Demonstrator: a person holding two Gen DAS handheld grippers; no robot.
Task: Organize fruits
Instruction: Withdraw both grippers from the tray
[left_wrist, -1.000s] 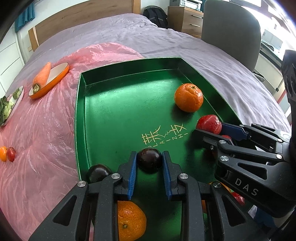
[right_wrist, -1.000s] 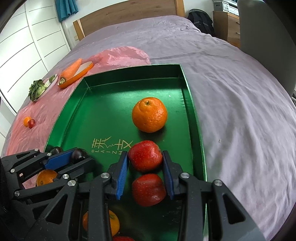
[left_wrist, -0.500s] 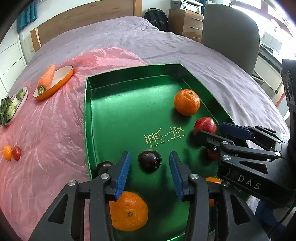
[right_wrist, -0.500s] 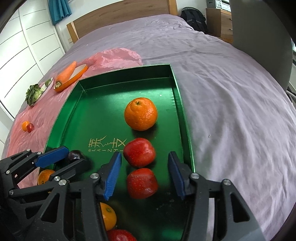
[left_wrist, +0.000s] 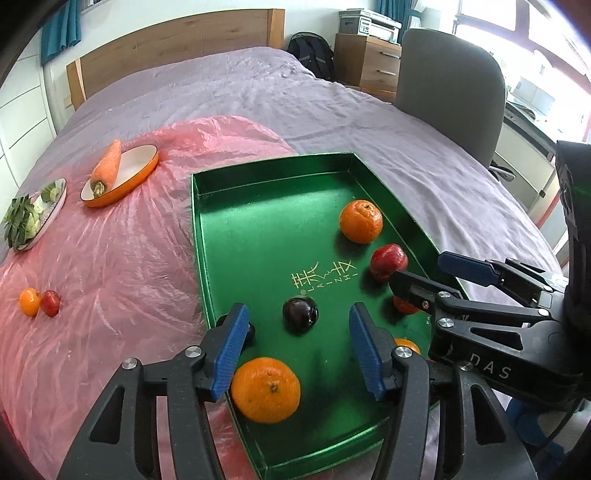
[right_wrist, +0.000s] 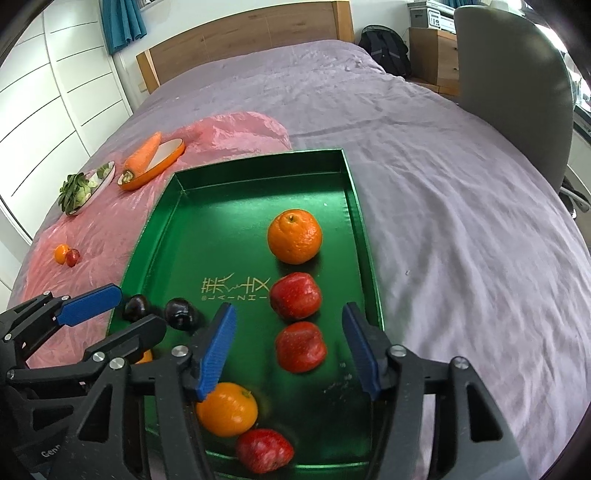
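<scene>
Centrally, the green tray (right_wrist: 360, 221) lies on the purple bedspread (right_wrist: 461, 221), its left part over a pink plastic sheet (left_wrist: 122, 258); gold lettering (right_wrist: 234, 288) marks the tray floor.

Fruit in the tray, placed from the lettering:
- Right of it, a line along the right wall: a mandarin (right_wrist: 294, 236) farthest, then a red strawberry (right_wrist: 294, 295), then a second strawberry (right_wrist: 300, 346) nearer the camera. All three sit apart.
- Left of it: a dark plum (right_wrist: 180, 313), with a second plum (right_wrist: 135, 307) just beside it against the left wall.
- Nearer the tray's front edge: an orange mandarin (right_wrist: 226, 408) and, close by it, a third strawberry (right_wrist: 264, 450) at the rim.
- Left wrist view shows another mandarin (left_wrist: 265, 388) near the front left corner.

Left gripper (left_wrist: 297, 349): blue pads spread wide, nothing between them; the nearer plum (left_wrist: 300, 315) sits just ahead of the gap, untouched.

Right gripper (right_wrist: 290, 352): jaws wide apart, holding nothing; the second strawberry lies between the fingers, clear of both pads.

Outside the tray, on the pink sheet to its left: an orange oval dish (left_wrist: 122, 173) with a carrot (left_wrist: 106, 166) resting on it, a plate of leafy greens (left_wrist: 33, 218) farther left, and a small orange fruit touching a small red one (left_wrist: 38, 302).
</scene>
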